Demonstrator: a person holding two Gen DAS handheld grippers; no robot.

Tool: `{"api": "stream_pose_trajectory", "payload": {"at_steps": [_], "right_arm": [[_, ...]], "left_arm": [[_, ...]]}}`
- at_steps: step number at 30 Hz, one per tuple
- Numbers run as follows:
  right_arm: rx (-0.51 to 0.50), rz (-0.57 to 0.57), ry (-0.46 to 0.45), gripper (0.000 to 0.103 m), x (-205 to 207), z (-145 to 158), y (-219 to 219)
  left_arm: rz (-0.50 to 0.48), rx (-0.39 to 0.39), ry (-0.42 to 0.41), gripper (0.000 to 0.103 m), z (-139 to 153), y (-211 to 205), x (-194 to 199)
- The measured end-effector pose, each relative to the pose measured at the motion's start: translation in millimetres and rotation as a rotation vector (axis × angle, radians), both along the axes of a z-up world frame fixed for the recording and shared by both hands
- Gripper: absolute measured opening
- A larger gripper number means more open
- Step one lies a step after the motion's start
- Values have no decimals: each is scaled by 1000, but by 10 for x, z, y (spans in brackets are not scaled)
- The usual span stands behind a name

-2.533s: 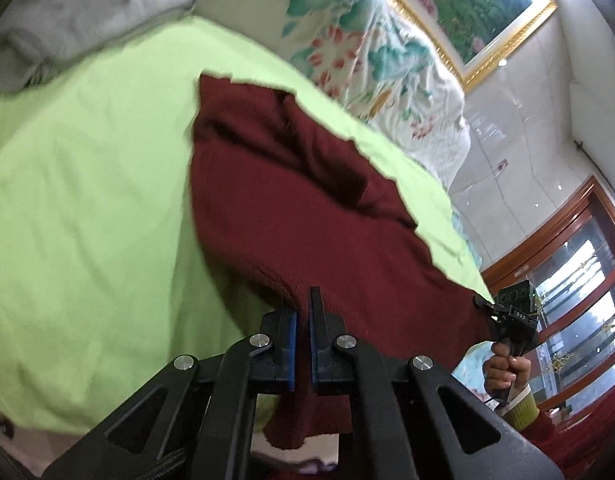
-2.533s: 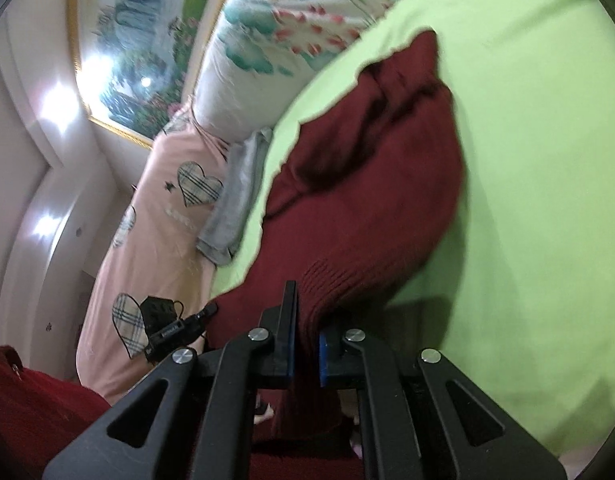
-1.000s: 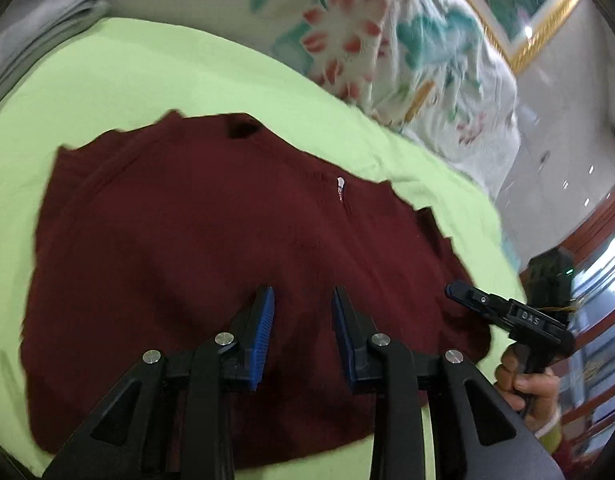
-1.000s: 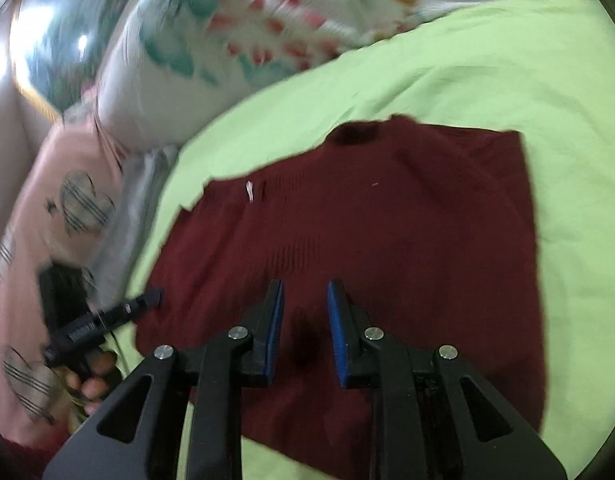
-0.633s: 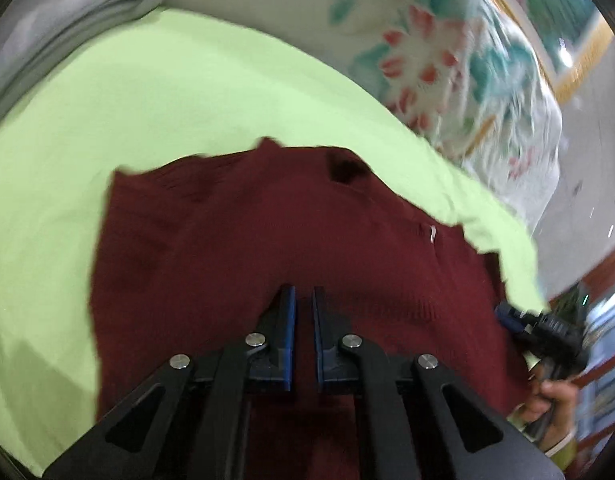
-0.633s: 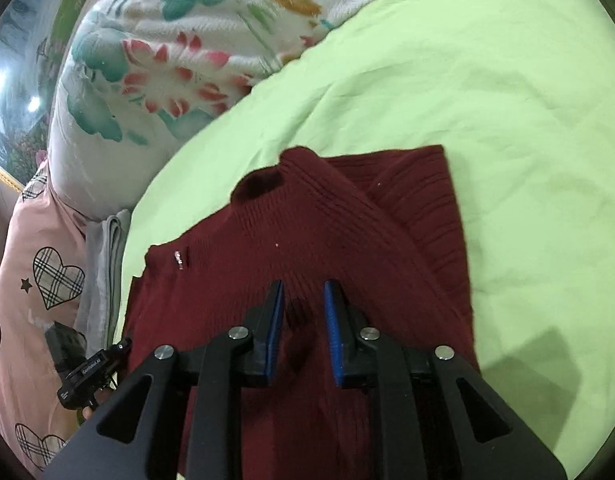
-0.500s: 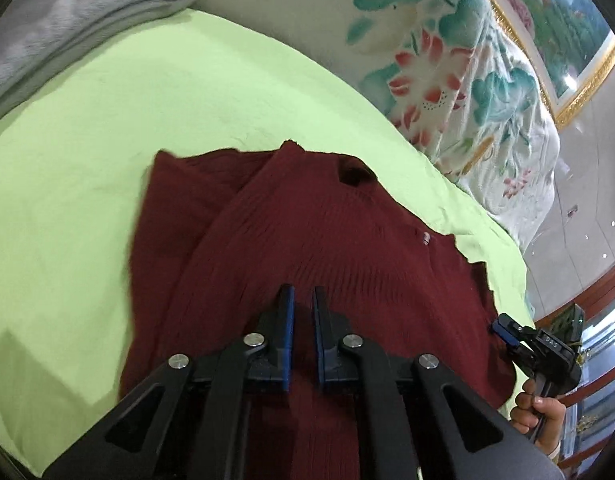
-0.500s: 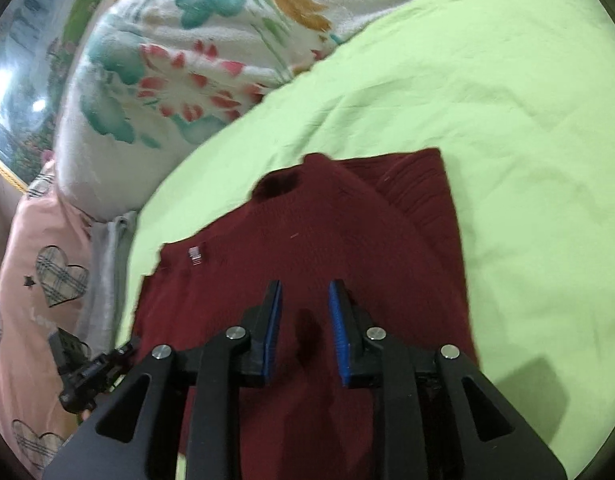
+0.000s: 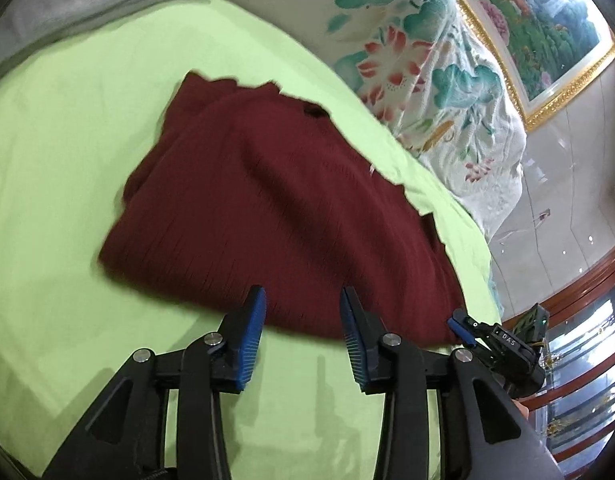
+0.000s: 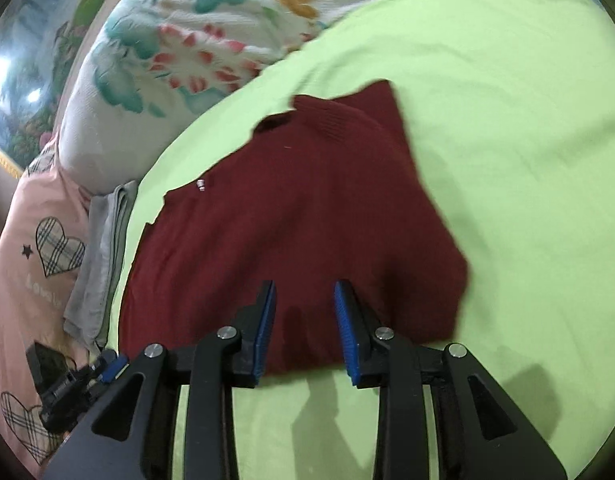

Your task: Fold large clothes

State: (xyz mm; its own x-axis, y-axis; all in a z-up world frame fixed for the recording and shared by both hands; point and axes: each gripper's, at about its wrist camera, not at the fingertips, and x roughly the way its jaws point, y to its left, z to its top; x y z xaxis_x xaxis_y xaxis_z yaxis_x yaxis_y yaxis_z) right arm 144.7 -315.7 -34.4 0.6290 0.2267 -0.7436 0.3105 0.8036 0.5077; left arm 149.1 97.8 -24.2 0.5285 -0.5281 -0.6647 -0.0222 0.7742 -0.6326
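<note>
Left wrist view: the left gripper [image 9: 301, 334], jaws apart and empty, hangs at the near edge of a folded sweater [image 9: 283, 216] on a green sheet [image 9: 67, 120]. Right wrist view: the right gripper [image 10: 305, 330], likewise released, faces the sweater [image 10: 291, 220]; open sheet [image 10: 527, 160] lies rightward.
</note>
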Motion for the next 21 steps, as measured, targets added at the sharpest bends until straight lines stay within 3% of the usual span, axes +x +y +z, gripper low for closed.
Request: {"api": "stream_pose_trajectory", "payload": {"at_steps": [9, 21], "right_arm": [[-33, -2, -13, 32, -137, 165, 59], [-33, 148, -69, 31, 109, 272, 581]], "left_arm": [[17, -10, 60, 45, -145, -11, -205], [60, -59, 122, 59, -295, -114, -34]]}}
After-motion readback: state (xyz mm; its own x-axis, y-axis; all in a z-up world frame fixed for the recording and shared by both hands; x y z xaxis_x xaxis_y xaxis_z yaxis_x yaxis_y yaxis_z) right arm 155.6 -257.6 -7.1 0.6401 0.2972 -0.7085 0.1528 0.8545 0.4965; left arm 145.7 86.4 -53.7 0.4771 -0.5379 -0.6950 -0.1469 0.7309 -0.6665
